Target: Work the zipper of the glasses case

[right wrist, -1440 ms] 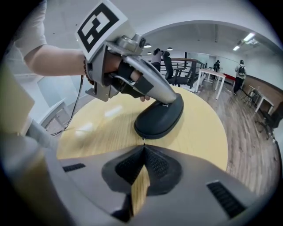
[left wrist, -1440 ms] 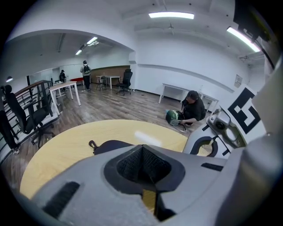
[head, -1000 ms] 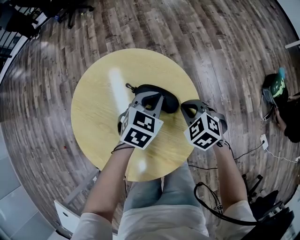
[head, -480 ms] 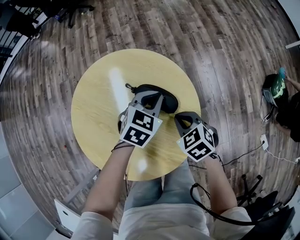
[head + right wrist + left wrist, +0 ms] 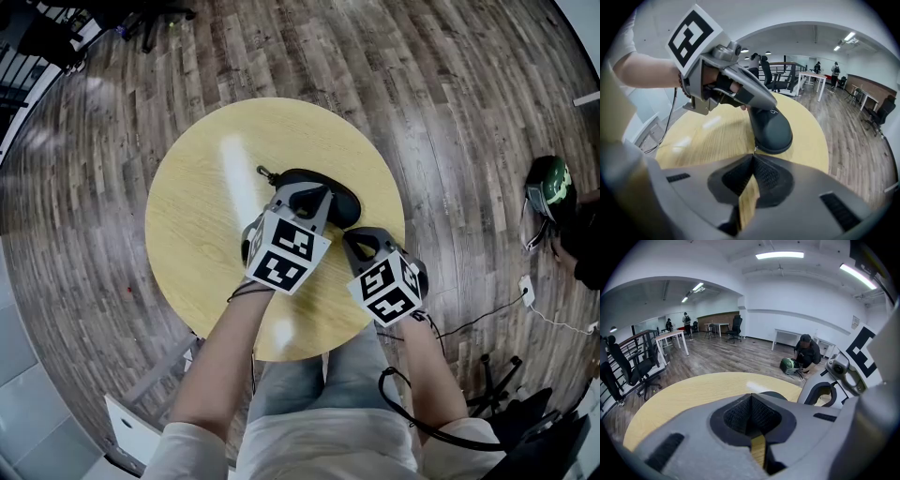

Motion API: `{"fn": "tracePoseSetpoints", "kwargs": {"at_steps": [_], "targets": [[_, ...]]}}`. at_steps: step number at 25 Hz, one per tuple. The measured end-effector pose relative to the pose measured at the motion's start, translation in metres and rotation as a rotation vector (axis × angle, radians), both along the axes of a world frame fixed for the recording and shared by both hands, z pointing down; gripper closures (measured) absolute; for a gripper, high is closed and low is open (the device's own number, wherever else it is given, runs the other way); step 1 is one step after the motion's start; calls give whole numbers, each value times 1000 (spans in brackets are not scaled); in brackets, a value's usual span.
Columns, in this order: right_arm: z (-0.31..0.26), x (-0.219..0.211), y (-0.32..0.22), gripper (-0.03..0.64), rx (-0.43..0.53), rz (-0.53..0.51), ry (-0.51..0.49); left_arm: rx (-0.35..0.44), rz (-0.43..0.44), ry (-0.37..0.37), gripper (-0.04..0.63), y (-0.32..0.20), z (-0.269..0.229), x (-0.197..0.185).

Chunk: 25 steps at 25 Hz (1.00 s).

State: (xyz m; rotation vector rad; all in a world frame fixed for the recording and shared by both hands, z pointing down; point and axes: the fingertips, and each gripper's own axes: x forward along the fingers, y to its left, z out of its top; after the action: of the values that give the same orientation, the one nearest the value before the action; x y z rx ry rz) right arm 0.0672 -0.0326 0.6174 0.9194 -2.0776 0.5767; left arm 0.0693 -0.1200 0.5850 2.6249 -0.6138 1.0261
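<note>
Left gripper (image 5: 312, 199) had its jaws pressed together, tips parked on top of the black oval zip-up glasses case (image 5: 343, 201) near the middle of the round pale wooden table (image 5: 202, 225), I'd guess to pin it so it wouldn't skate around. Right gripper (image 5: 354, 236) was closed as well, nose right at the case's near rim where it zips; I couldn't tell if it had the pull.

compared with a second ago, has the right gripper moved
Yes. The right gripper has shifted left, inward from the right edge of the round table, toward the glasses case.
</note>
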Motion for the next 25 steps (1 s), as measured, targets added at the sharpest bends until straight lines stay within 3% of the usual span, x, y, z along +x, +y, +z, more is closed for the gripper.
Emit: {"fn": "tracePoseSetpoints", "kwargs": {"at_steps": [5,8,11,17,20,23,25], "targets": [[-1,26,17,614,15,114,-45,-22,-21,0,592,1,4,2],[-20,31,31,614,55,194,-107,-56,-76,59,592,-1,-4,-2],[-65,27,35,615,142,225,-156,-37,-149,176,592,1,-52,-16],[-174,-8,34,615,253,182,-292,86,-260,312,594,62,-174,-73],[-228,-46,34,615,335,148,-346,143,-385,402,594,95,-234,-125],[-266,-81,25,615,360,167,-431,236,-547,421,592,107,-268,-175],[-282,-100,27,615,356,168,-470,236,-635,437,594,120,-274,-197]]}}
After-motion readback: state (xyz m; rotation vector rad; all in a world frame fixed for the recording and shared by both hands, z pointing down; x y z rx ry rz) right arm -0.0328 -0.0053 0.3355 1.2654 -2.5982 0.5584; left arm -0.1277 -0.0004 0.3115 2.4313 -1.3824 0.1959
